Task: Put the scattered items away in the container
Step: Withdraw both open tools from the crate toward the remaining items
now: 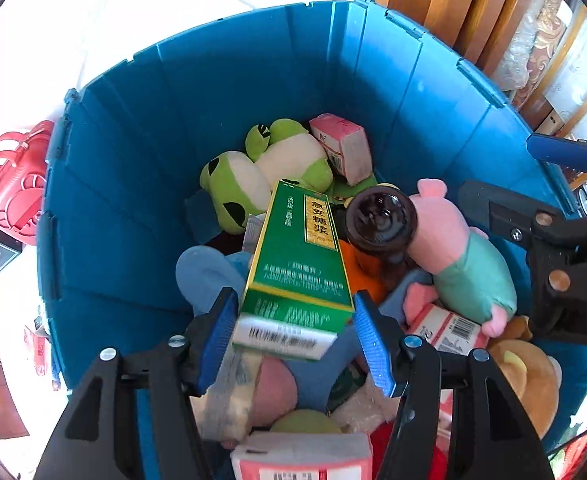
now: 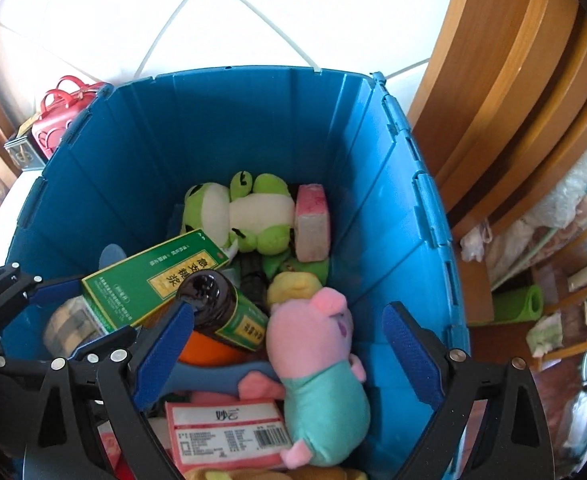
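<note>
Filling most of both views, the blue bin [image 1: 141, 168] holds a heap of things — two green frog toys [image 1: 269, 168] at the centre top of the pile, a pink-and-white pack [image 1: 343, 146] just to their right, and a pink pig toy [image 1: 459, 256] in a green shirt on the right. A brown bottle [image 1: 379, 218] lies between the pig and a green box [image 1: 299, 268], its dark round end facing up. More pink packs with barcodes [image 2: 225, 434] sit lower in the frame.

The green box lies tilted on the pile, its barcoded end between the blue pads [image 1: 367, 338] of the left gripper [image 1: 293, 334] — a small gap shows on the right side, so the jaws stand apart and are not pressing it.

The right gripper [image 2: 289, 356] is spread wide over the pig toy, gripping nothing.
</note>
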### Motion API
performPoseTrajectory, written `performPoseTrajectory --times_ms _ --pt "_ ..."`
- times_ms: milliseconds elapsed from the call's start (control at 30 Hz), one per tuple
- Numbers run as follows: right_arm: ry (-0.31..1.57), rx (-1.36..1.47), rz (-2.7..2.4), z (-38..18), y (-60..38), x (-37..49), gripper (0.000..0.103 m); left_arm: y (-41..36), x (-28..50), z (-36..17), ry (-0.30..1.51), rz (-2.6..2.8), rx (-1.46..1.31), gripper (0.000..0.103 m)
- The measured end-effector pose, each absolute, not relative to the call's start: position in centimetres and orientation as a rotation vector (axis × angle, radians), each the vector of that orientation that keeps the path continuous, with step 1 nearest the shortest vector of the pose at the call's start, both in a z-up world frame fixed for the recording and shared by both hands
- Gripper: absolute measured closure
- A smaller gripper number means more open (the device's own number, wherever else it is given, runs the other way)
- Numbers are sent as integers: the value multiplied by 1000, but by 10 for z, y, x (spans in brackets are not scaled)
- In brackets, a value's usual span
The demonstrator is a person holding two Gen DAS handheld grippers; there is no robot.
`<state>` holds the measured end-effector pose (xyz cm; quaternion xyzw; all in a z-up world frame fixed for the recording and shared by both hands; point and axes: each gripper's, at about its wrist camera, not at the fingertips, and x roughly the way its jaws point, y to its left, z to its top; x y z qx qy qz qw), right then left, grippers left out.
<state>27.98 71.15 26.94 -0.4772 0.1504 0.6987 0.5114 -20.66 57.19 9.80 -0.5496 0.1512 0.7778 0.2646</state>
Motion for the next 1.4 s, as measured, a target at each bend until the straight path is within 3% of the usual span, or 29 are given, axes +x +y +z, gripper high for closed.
performPoseTrajectory --times_ms 733,1067,1200,1400 --pt "210 -1136 1757 295 620 234 4 465 -161 161 293 2207 -1301 45" --pt "145 -1046 1847 295 527 142 1 315 -157 173 245 2286 -1153 42" --pt "164 -1013 1901 278 491 92 1 238 -162 159 256 2328 -1124 34" --pt "169 -1014 1982 231 443 21 1 139 -179 116 233 2370 -1183 34"
